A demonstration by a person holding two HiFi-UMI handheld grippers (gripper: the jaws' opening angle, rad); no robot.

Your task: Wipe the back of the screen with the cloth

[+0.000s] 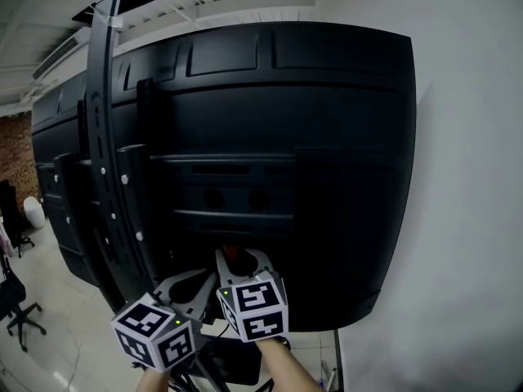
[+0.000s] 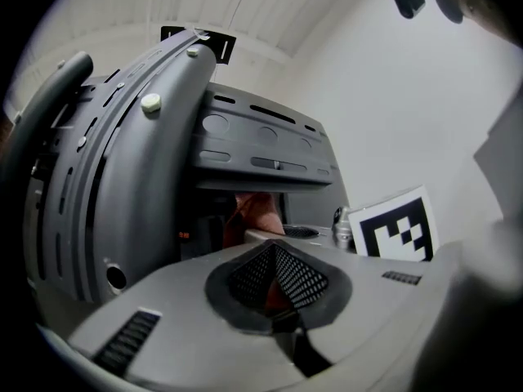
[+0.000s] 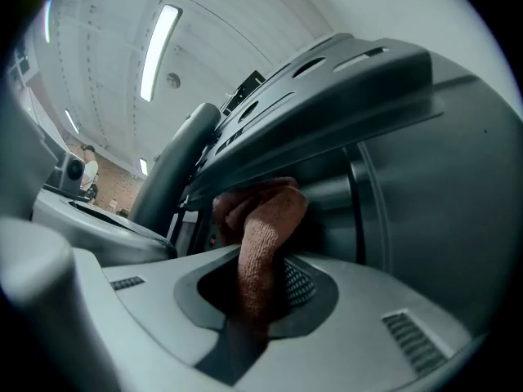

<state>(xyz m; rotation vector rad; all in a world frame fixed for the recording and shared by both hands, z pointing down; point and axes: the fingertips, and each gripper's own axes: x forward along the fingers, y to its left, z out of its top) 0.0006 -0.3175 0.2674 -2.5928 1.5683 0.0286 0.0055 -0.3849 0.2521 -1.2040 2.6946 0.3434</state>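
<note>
The black back of the screen [image 1: 270, 137] fills the head view. My right gripper [image 1: 241, 260] is low at its middle, shut on a reddish-brown cloth [image 1: 233, 254]. In the right gripper view the cloth [image 3: 265, 219] rises bunched from between the jaws [image 3: 261, 256] and presses against a ribbed panel of the screen [image 3: 343, 80]. My left gripper [image 1: 192, 288] sits just left of and below the right one. Its jaws [image 2: 274, 251] are shut with nothing held. The cloth [image 2: 255, 212] shows ahead of it, under a grey panel of the screen [image 2: 261, 149].
A curved black mount arm with screws [image 1: 102, 153] runs down the screen's left side. A white wall [image 1: 466, 178] is on the right. An office chair [image 1: 20, 313] and a brick wall [image 1: 16, 149] lie far left. The right gripper's marker cube [image 2: 396, 227] is close beside the left gripper.
</note>
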